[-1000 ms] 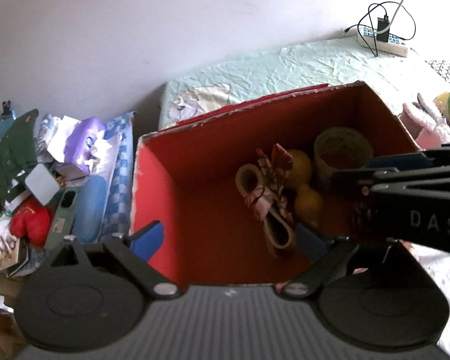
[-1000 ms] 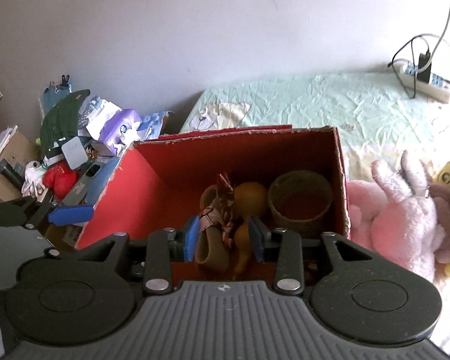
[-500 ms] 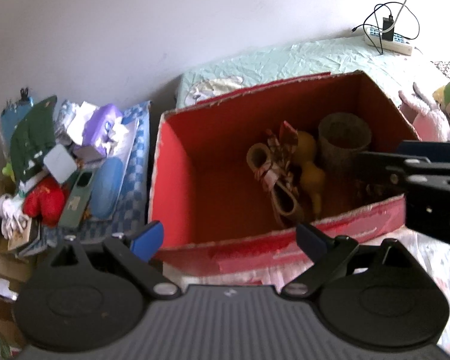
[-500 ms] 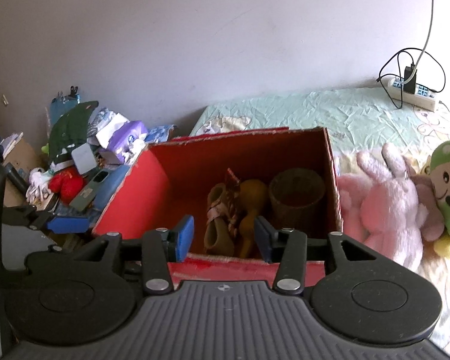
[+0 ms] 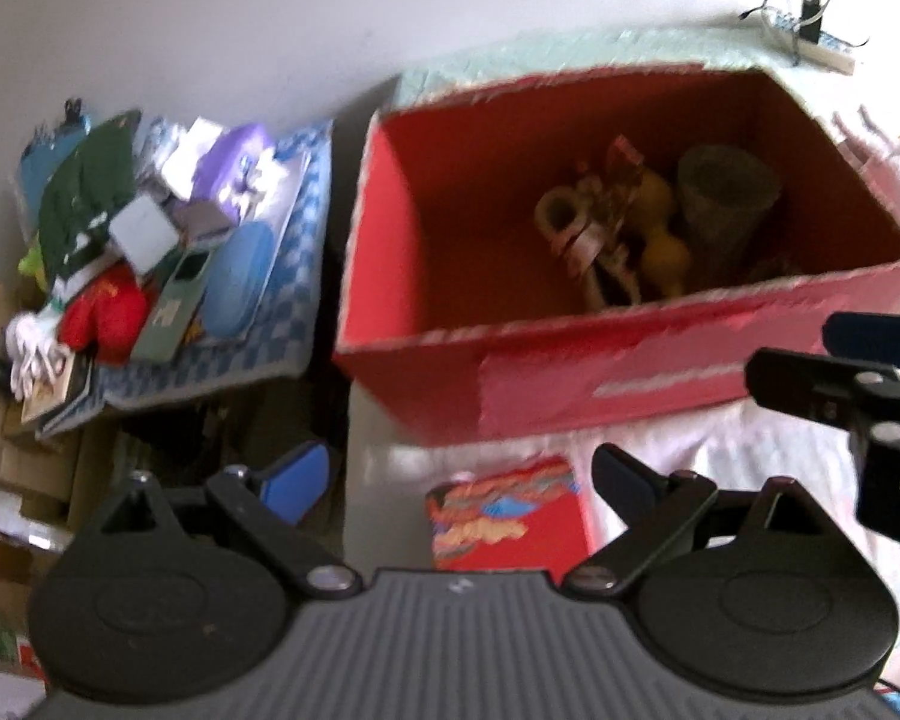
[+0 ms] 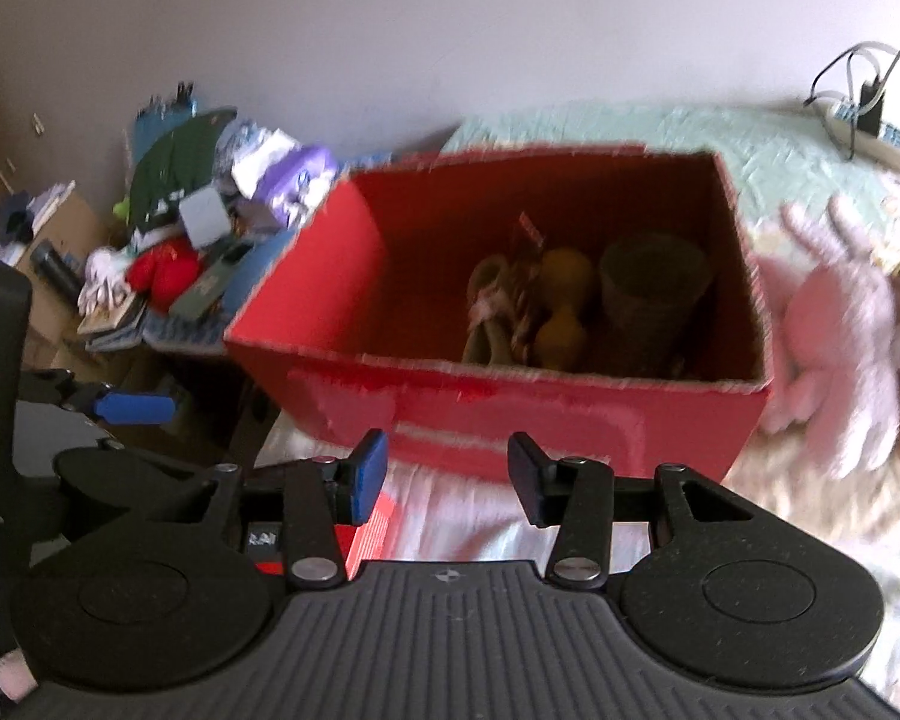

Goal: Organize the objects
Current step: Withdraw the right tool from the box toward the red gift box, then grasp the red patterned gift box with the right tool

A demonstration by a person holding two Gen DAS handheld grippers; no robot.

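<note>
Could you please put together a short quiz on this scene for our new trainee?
1. True or false: the red box is empty.
2. Which toy lies right of the box in the right wrist view: A) pink plush rabbit, B) blue car, C) wooden train?
3. What lies on the bed below the left gripper?

Key: 1. False; a woven cup and a yellow gourd lie inside. 2. A. 3. A red packet; both jaws stand apart, holding nothing.

- The left gripper [image 5: 459, 477] points steeply downward, jaws spread wide, nothing between them.
- The right gripper [image 6: 447, 477] tilts downward, jaws apart and empty.
</note>
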